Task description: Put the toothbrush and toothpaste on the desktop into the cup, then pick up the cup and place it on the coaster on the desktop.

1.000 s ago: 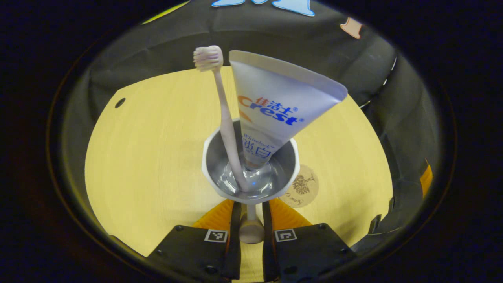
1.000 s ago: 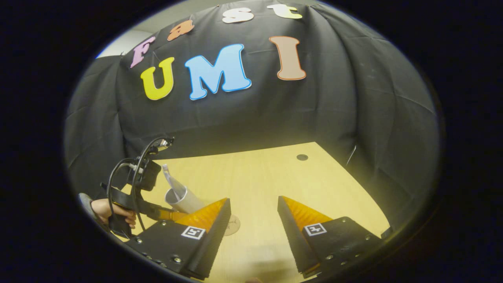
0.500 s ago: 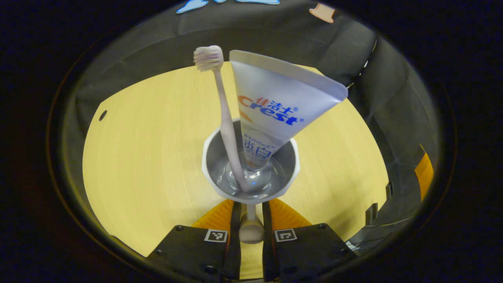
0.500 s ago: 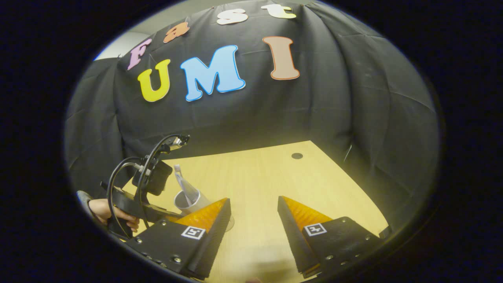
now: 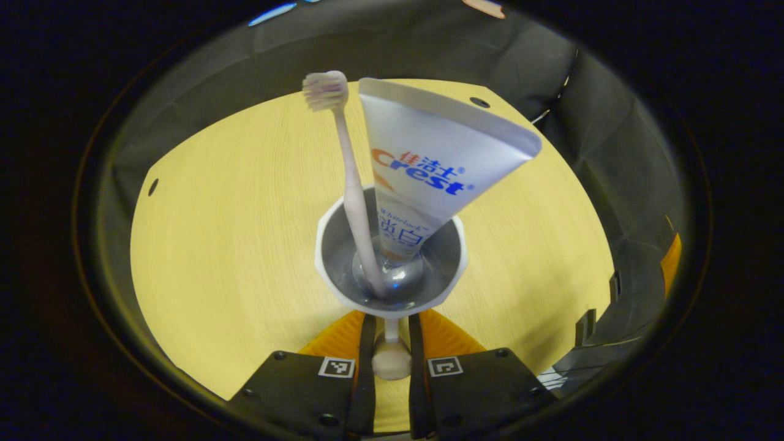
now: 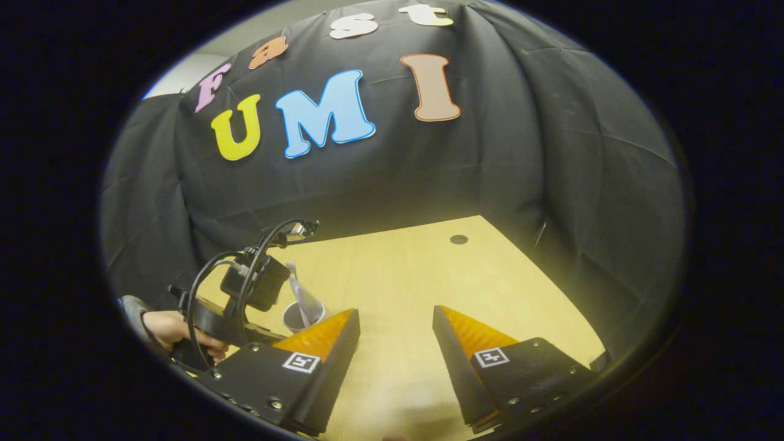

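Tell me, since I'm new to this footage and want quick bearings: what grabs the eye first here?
In the left gripper view, the toothpaste tube and the toothbrush stand in the cup, dead centre above the wooden desktop. The left hand-held gripper is shut on the cup's handle. In the right gripper view, the right hand-held gripper hangs open over the desktop.

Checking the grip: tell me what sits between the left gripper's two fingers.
In the left gripper view, the left gripper pinches the knobbed handle of the white plastic cup, which holds the pale pink toothbrush and white toothpaste tube.
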`<act>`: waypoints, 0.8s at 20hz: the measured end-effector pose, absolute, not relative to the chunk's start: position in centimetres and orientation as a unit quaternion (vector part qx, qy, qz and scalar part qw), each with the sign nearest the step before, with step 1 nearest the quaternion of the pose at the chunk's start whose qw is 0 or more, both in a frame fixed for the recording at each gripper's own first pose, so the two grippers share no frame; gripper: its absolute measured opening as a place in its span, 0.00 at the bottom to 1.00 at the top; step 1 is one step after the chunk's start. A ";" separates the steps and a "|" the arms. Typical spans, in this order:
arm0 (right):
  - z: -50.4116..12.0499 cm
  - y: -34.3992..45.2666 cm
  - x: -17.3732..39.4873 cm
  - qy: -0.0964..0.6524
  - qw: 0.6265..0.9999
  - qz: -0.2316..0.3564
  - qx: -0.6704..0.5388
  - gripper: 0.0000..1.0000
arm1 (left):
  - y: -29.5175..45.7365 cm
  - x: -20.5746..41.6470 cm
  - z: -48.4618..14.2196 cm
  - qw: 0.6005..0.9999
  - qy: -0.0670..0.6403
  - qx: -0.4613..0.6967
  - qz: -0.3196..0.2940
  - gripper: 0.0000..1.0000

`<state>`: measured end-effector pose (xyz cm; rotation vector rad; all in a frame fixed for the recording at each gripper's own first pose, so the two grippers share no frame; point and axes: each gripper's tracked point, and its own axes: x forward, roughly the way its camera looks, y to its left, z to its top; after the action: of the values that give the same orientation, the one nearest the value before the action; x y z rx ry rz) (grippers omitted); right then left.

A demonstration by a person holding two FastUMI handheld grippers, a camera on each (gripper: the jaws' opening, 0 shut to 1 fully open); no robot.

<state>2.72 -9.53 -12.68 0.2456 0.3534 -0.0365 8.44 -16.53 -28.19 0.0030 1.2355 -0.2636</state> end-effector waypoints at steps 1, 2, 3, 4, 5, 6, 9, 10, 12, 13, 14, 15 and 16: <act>-12.7 -9.7 2.6 0.175 0.977 -0.018 0.122 0.76 | -16.6 8.6 -28.3 0.808 0.577 0.002 -0.121 0.29; -12.6 -9.9 2.6 0.175 0.977 -0.017 0.122 0.76 | -16.8 8.6 -28.4 0.807 0.578 0.005 -0.120 0.29; -12.7 -10.1 2.5 0.175 0.977 -0.016 0.122 0.76 | -16.8 8.7 -28.4 0.807 0.579 0.006 -0.118 0.29; -12.7 -10.3 2.6 0.176 0.977 -0.015 0.121 0.76 | -16.8 8.6 -28.4 0.807 0.579 0.009 -0.118 0.29; -12.8 -10.5 2.5 0.176 0.977 -0.014 0.122 0.76 | -16.7 8.6 -28.3 0.806 0.580 0.008 -0.115 0.29; -12.7 -10.6 2.5 0.176 0.977 -0.012 0.122 0.71 | -16.7 8.5 -28.3 0.807 0.580 0.007 -0.112 0.30; -12.4 -10.9 2.4 0.174 0.978 -0.004 0.117 0.76 | -16.8 8.5 -28.5 0.809 0.578 0.005 -0.108 0.32; -12.2 -10.9 2.4 0.173 0.978 -0.001 0.113 0.76 | -16.9 8.4 -28.3 0.810 0.576 0.002 -0.108 0.34; -11.9 -11.2 2.3 0.171 0.980 0.003 0.103 0.76 | -16.9 8.6 -28.1 0.818 0.566 -0.001 -0.105 0.38; -11.7 -11.2 2.3 0.169 0.981 0.007 0.099 0.76 | -16.9 8.6 -27.9 0.822 0.559 -0.006 -0.103 0.38; -11.4 -11.2 2.3 0.167 0.981 0.011 0.097 0.76 | -16.7 8.6 -27.6 0.827 0.554 -0.011 -0.099 0.34; -11.2 -11.2 2.2 0.164 0.982 0.015 0.094 0.76 | -16.7 8.5 -27.2 0.831 0.547 -0.019 -0.098 0.37; -11.0 -11.2 2.2 0.162 0.982 0.020 0.091 0.76 | -16.3 8.5 -26.6 0.838 0.537 -0.026 -0.092 0.44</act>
<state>2.18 -11.17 -11.01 0.1831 0.3267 0.0411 8.53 -16.33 -26.60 -0.0552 1.1354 -0.1950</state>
